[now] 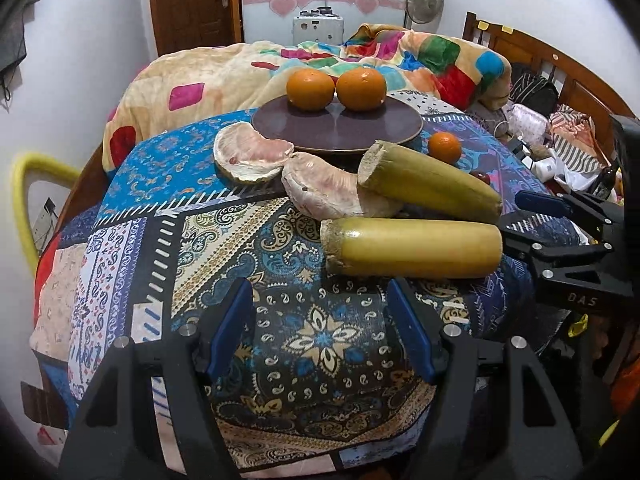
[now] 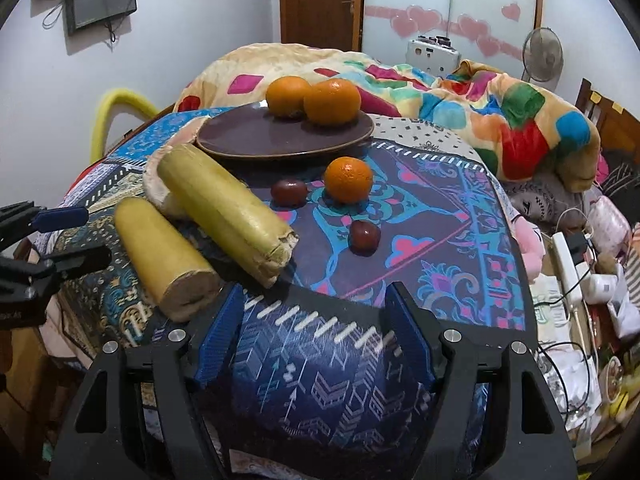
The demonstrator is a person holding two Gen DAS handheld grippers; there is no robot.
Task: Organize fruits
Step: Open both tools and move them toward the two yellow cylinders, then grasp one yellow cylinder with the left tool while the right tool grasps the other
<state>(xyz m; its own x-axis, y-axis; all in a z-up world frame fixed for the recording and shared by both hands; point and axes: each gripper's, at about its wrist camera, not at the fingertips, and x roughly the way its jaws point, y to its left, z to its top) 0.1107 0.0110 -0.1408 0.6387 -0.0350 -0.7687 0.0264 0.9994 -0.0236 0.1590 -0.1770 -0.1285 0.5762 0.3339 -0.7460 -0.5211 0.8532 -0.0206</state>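
A dark plate [image 1: 304,130] [image 2: 256,136] holds two oranges [image 1: 310,89] [image 2: 332,101] at its far side. A third orange [image 2: 348,179] [image 1: 444,147] lies on the cloth to the right of the plate, with two small dark red fruits [image 2: 289,192] [image 2: 364,235] near it. Two yellow-green sugarcane pieces [image 1: 416,247] [image 2: 224,206] and two peeled pomelo pieces [image 1: 252,158] [image 1: 332,192] lie in front of the plate. My left gripper [image 1: 320,322] is open and empty above the cloth, just short of the near cane. My right gripper [image 2: 316,332] is open and empty, near the cane ends.
The patterned cloth [image 1: 224,240] covers a round table. A bed with a colourful blanket [image 2: 500,120] lies behind. A yellow chair back [image 1: 24,200] stands at the left. Cables and clutter [image 2: 580,272] lie off the table's right edge.
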